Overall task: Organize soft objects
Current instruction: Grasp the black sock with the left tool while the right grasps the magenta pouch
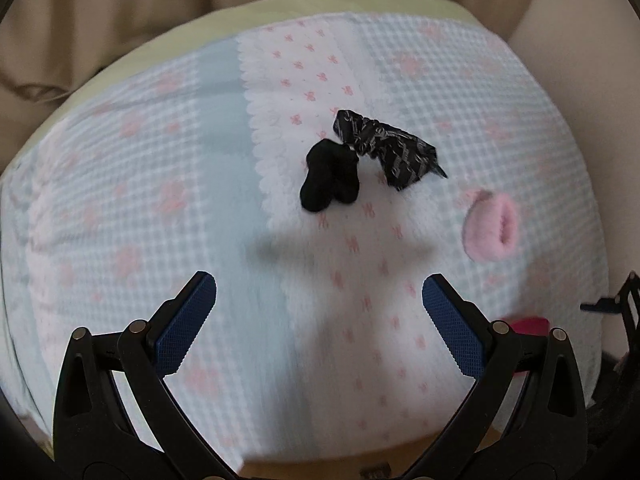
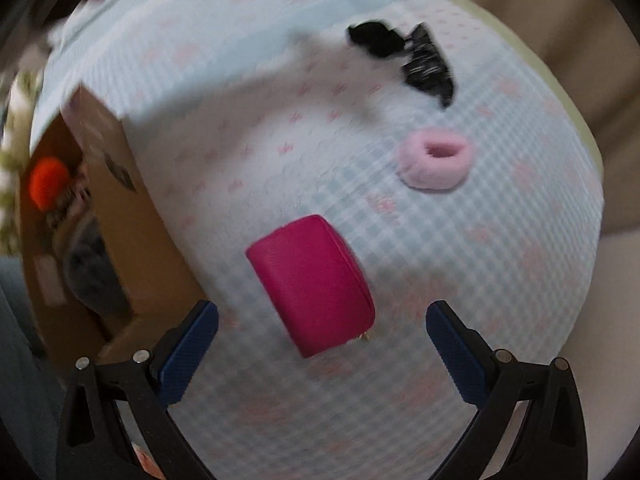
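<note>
A black sock bundle (image 1: 330,178) lies mid-blanket, touching a black patterned cloth (image 1: 390,148); both show far off in the right wrist view, the sock bundle (image 2: 374,40) and the cloth (image 2: 430,68). A pink fluffy scrunchie (image 1: 492,228) (image 2: 438,158) lies to their right. A magenta zip pouch (image 2: 312,284) lies just ahead of my right gripper (image 2: 322,328), which is open and empty. My left gripper (image 1: 320,300) is open and empty, short of the black sock bundle.
Everything lies on a blue-checked blanket with pink bows (image 1: 140,200) (image 2: 500,280). A cardboard box (image 2: 120,232) at its left edge holds an orange fluffy item (image 2: 48,182) and dark cloth. Beige cushions (image 1: 100,12) stand behind.
</note>
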### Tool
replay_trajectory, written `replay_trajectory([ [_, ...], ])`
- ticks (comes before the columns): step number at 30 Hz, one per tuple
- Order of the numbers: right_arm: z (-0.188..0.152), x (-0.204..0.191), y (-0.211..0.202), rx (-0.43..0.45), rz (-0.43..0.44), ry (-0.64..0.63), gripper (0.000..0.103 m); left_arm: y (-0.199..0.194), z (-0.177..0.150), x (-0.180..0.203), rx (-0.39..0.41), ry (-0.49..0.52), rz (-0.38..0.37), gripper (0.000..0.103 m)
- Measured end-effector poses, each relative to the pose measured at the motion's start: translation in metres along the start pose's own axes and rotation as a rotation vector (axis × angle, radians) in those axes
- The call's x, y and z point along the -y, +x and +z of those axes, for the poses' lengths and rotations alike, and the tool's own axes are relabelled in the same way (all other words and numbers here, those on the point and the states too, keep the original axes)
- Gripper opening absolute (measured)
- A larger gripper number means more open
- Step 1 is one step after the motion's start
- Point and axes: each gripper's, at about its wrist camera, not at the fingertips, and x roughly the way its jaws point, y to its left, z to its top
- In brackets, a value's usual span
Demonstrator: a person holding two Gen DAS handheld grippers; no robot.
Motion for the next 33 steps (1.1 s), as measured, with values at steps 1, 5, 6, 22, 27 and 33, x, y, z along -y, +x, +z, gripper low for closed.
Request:
replay_trajectory([
  [1,0.002,-0.002,0.01,-0.016,-0.002,-0.032,0.103,0.012,0.009,0.001,-0.009,0.014,-0.002,0.103],
  [5,0.007,-0.01,0.04,-0.064,-0.004,-0.13,0.103,0.052,0.034,0.006,-0.029,0.059,-0.005,0.102],
  [6,0.008,-0.012,0.046,-0.073,-0.006,-0.15,0.103,0.063,0.041,0.006,-0.033,0.069,-0.007,0.102],
  [22,0.005,-0.021,0.105,-0.135,0.024,-0.298,0.103,0.161,0.076,0.003,-0.081,0.129,-0.036,0.049],
  [27,0.003,-0.022,0.103,-0.113,0.015,-0.291,0.082,0.16,0.083,0.006,-0.066,0.159,-0.055,0.023],
  [33,0.006,-0.006,0.091,-0.093,0.022,-0.238,0.059,0.155,0.09,0.01,-0.063,0.164,-0.049,0.014],
])
